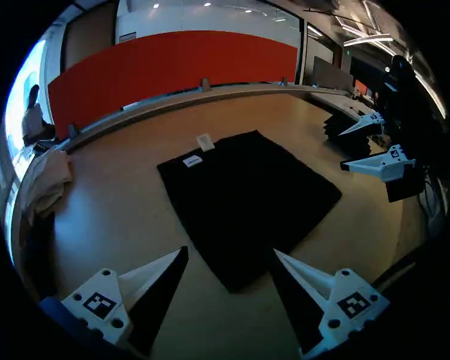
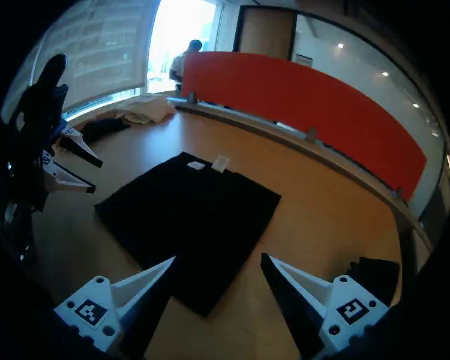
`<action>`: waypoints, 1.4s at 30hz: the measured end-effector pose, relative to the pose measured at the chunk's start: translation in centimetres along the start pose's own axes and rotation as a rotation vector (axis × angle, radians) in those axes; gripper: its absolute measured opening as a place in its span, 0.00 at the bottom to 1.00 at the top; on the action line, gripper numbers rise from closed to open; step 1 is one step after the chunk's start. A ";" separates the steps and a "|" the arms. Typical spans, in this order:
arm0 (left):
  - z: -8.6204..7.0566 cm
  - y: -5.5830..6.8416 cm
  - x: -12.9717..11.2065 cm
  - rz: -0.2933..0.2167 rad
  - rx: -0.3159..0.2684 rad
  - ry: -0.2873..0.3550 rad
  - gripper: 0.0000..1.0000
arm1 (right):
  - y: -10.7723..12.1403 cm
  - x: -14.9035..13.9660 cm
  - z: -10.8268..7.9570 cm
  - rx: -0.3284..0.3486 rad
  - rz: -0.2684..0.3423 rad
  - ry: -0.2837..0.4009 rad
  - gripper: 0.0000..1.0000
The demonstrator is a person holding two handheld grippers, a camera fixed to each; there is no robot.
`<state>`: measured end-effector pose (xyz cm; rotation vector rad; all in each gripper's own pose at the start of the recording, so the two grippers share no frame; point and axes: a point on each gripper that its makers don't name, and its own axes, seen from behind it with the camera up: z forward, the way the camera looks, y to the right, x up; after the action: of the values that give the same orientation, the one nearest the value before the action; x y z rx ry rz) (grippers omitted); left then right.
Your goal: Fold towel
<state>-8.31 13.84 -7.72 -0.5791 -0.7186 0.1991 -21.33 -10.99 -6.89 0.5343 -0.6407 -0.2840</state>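
The left gripper [image 1: 231, 282] hovered with its fingers spread apart, a near corner of the black towel [image 1: 249, 198] showing between them. The towel lay flat on the wooden table [image 1: 123, 204]. The right gripper [image 2: 219, 264], fingers likewise apart, framed another corner. A white tag [image 1: 192, 161] sat at the towel's far edge. Beyond the towel stood a red partition [image 1: 177, 66].

in the left gripper view the near edge of the black towel [image 1: 249, 198] blends into the dark right finger of the left gripper [image 1: 230, 249]. two white tags [image 1: 205, 141] at the towel's far corner are too small to make out. right of the towel, a dark pile [image 1: 339, 123] lies partly behind the right gripper [image 1: 340, 150]. in the right gripper view a dark heap [image 2: 378, 273] right of the towel is partly hidden.
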 end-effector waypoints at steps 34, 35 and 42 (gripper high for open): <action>2.7 1.5 -6.7 -0.006 -0.034 -0.160 0.94 | -1.9 -8.4 1.3 0.066 0.008 -0.157 0.92; 2.7 1.5 -6.7 -0.005 -0.034 -0.160 0.94 | -1.9 -8.6 1.4 0.067 0.005 -0.158 0.91; 2.6 1.6 -6.8 0.007 -0.029 -0.167 0.93 | -2.3 -9.1 1.7 0.091 0.007 -0.169 0.82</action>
<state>-15.10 13.86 -10.88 -0.5975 -0.8827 0.2455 -29.61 -9.88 -11.45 0.5995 -0.8223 -0.2968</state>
